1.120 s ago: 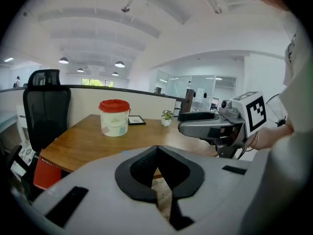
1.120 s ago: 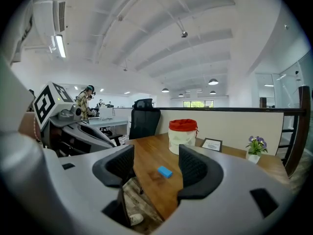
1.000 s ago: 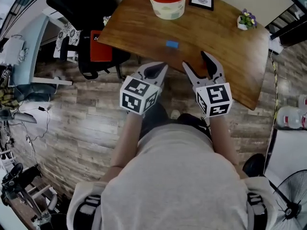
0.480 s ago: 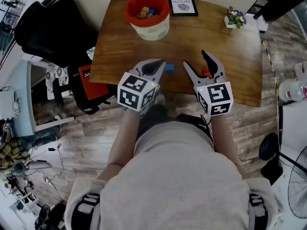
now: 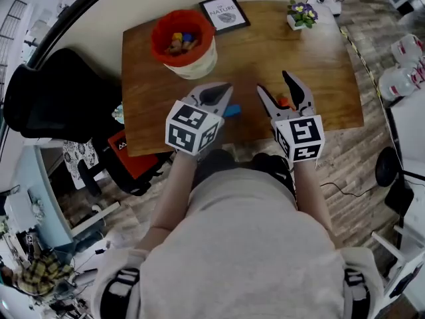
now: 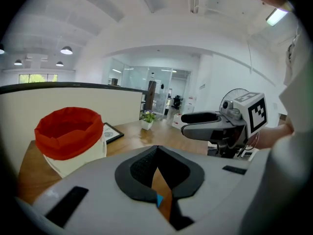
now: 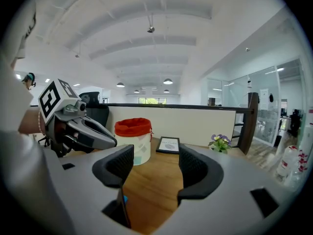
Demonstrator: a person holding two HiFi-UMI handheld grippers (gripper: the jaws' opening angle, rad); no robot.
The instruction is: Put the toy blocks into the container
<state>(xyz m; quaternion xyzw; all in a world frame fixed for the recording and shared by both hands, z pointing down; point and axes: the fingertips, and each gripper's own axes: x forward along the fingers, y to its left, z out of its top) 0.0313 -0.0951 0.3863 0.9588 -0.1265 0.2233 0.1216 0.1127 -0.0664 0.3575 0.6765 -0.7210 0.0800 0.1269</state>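
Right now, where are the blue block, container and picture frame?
blue block [image 5: 231, 110], head view, its exposed end.
container [image 5: 198, 68], head view, its pale lower wall.
picture frame [image 5: 225, 13], head view, middle of the print.

A wooden table [image 5: 319, 58] stands against a low cream wall [image 7: 195, 124] in an open-plan office. At its far edge a black-framed print [image 5: 224, 13] lies flat, and near the right far corner sits a small white pot of purple flowers [image 5: 301, 14], well apart from the print. A black office chair [image 5: 53, 98] stands off the table's left end. Below the near left corner is a red item with white lettering [image 5: 128, 157], possibly a bag, though the view is too poor to tell. Pale bottles [image 5: 402, 65] cluster on the wood-plank floor [image 5: 352, 155] to the right, near a round black base [image 5: 386, 171] and a thin cable [image 5: 339, 190].
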